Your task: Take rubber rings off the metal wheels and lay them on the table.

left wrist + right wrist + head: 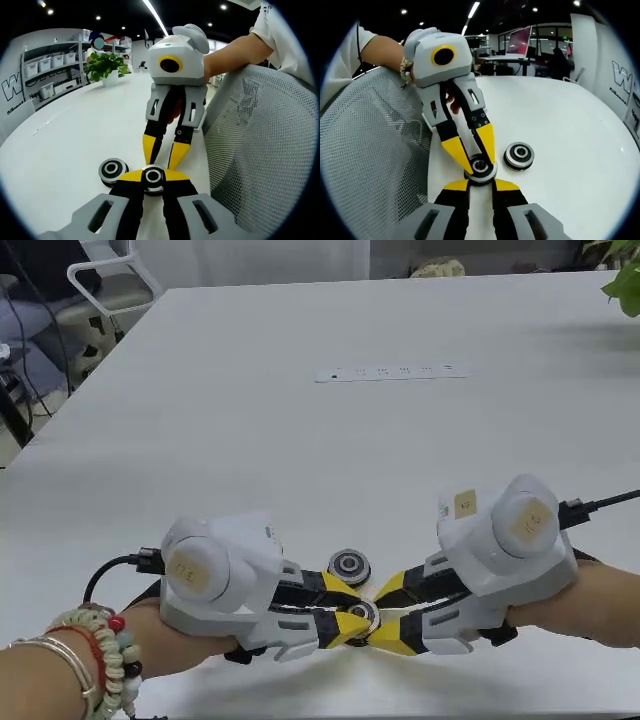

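At the near edge of a white table [300, 440], the left gripper [345, 624] and right gripper [386, 612] meet nose to nose, each claw pinching the same small wheel [361, 616] from opposite sides. Whether the wheel rests on the top or hangs just above it cannot be told. Its black ring [152, 190] looks not yet peeled off. A second wheel [350, 564] lies just beside it on the table, dark band in place. The danger, by the look of it, is the crowding: four tips on one small round part leave little purchase. A pull could squirt the wheel free, over the edge toward the mesh chair [260, 150], or knock it into its neighbour. A tip that slips under tension may also let the ring snap back.
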`<state>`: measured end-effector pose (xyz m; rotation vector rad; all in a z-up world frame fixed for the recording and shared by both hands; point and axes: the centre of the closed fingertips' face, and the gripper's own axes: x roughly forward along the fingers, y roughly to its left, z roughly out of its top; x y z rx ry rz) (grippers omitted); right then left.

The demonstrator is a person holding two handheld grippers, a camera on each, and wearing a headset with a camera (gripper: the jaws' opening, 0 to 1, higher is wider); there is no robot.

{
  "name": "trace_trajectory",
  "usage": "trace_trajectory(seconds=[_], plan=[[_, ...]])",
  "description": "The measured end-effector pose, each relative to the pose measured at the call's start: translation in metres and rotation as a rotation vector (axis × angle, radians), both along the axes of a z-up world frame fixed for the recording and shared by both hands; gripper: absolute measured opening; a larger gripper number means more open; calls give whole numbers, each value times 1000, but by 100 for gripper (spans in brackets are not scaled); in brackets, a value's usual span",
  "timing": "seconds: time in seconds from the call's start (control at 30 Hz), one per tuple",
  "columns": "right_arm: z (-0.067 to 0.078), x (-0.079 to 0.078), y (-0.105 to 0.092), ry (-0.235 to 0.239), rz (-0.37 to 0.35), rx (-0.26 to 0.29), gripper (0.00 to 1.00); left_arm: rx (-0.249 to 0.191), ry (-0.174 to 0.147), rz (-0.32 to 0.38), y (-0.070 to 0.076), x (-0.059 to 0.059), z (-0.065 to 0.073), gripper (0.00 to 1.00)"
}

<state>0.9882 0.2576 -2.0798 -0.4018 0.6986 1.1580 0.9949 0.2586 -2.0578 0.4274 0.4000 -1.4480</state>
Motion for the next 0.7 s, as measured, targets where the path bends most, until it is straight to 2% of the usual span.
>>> trace_trajectory(seconds=[0.07,0.3,0.37,0.4,0.5,0.53,0.63,0.7], plan=[[2,2,-2,13,-17,21,4,0,1,2,0,0,0,8],[3,4,-3,8,-38,4,0,1,1,5,0,1,0,8],[2,5,-4,28,-64,-1,0,2,1,6,0,1,0,8],[1,4,-4,76,-112,7,0,2,2,7,0,1,0,8],[1,7,-5,174,-214,37,0,2,3,7,0,1,0,8],[1,8,-6,224,-267,52,0,3,2,7,1,1,0,8],[1,10,-7,304,-338,97,0,4,2,7,1,1,0,8],[2,10,-8,330,-361,112,0,4,1,6,1,1,0,8]])
